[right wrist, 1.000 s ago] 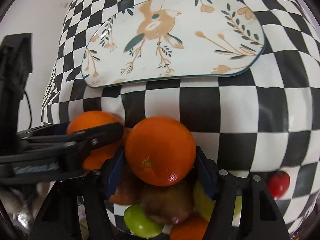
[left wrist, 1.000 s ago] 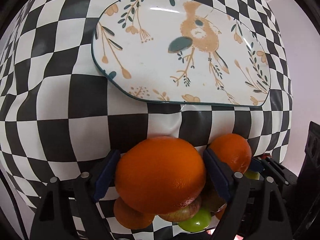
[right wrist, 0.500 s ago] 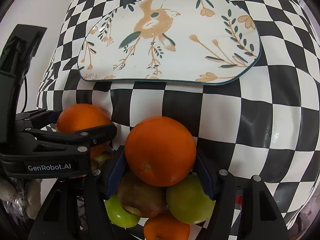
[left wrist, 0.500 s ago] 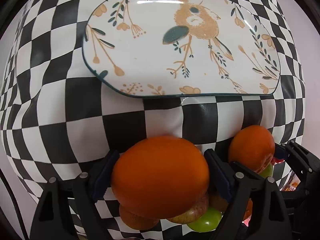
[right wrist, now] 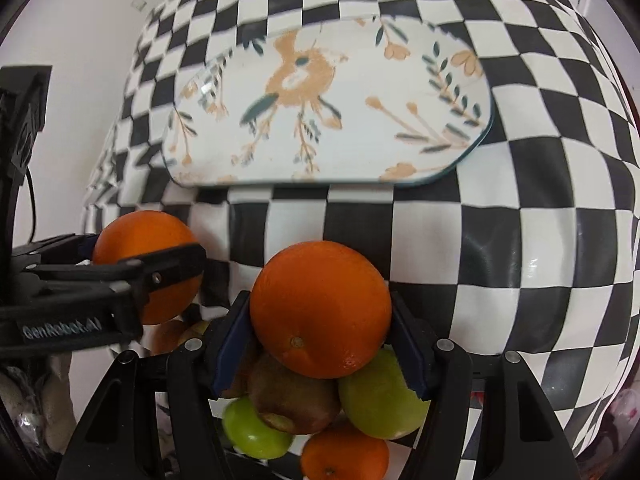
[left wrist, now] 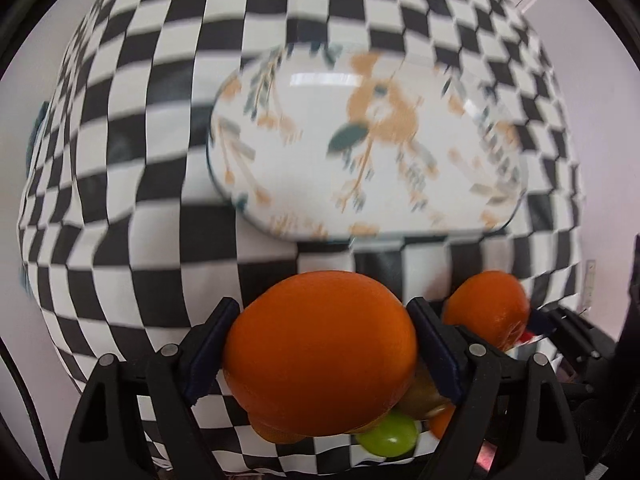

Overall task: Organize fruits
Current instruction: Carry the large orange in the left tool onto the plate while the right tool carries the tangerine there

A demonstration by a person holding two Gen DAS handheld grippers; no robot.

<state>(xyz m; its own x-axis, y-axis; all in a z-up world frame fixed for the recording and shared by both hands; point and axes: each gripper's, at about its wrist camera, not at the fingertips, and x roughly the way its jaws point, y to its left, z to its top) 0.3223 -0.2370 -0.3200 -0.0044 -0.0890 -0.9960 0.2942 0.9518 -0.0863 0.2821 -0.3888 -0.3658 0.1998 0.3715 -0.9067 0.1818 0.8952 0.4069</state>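
oranges | left gripper (left wrist: 320, 348) fingers clamp one | right gripper (right wrist: 320, 320) fingers clamp another

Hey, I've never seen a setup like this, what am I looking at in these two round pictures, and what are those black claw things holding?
There is no robot here. A person holds two hand-held grippers, and each carries a fisheye camera that looks along its fingers, hence the round, bulging pictures.

One picture comes from the left gripper, shut on an orange. The other comes from the right gripper, shut on a second orange. Each gripper also shows at the side of the other's picture.

Ahead lies a checkered tablecloth with a bird-patterned plate, nothing on it. Below the grippers sits a pile of fruit: green fruits, a brown kiwi and a small orange.
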